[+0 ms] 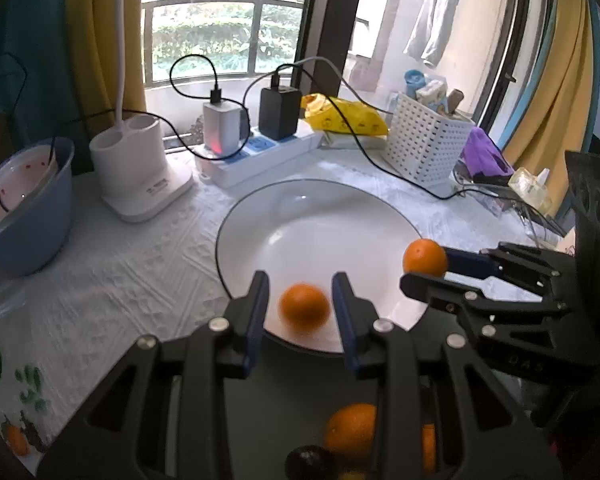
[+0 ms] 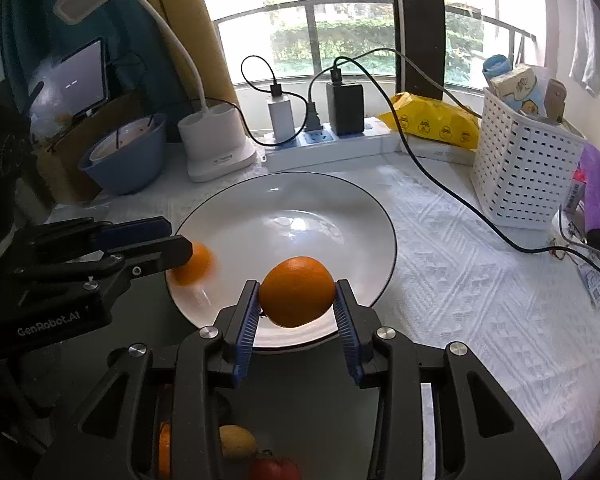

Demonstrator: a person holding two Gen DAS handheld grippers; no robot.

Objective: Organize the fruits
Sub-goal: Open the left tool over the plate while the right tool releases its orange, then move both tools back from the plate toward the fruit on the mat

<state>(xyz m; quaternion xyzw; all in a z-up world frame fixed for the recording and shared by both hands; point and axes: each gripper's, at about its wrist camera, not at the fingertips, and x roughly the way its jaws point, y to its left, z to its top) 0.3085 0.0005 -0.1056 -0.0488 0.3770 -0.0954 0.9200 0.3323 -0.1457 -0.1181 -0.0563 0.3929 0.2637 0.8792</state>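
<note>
A white plate (image 1: 320, 208) (image 2: 340, 208) with a dark rim lies on the white tablecloth. My left gripper (image 1: 302, 306) (image 2: 178, 240) is open over the plate's near edge. A blurred orange (image 1: 304, 307) (image 2: 194, 264) lies between its fingers without touching them, on or just above the plate. My right gripper (image 2: 296, 300) (image 1: 426, 268) is shut on a second orange (image 2: 297, 291) (image 1: 425, 257) and holds it over the plate's near rim. More fruit sits below the grippers: an orange (image 1: 350, 432), a dark fruit (image 1: 308, 460), a yellow fruit (image 2: 236, 440) and a red fruit (image 2: 274, 468).
A blue bowl (image 1: 32, 216) and a white lamp base (image 1: 140, 172) stand at the back left. A power strip (image 1: 260, 152) with chargers and cables, a yellow bag (image 1: 344, 116) and a white perforated basket (image 1: 428, 140) stand behind the plate.
</note>
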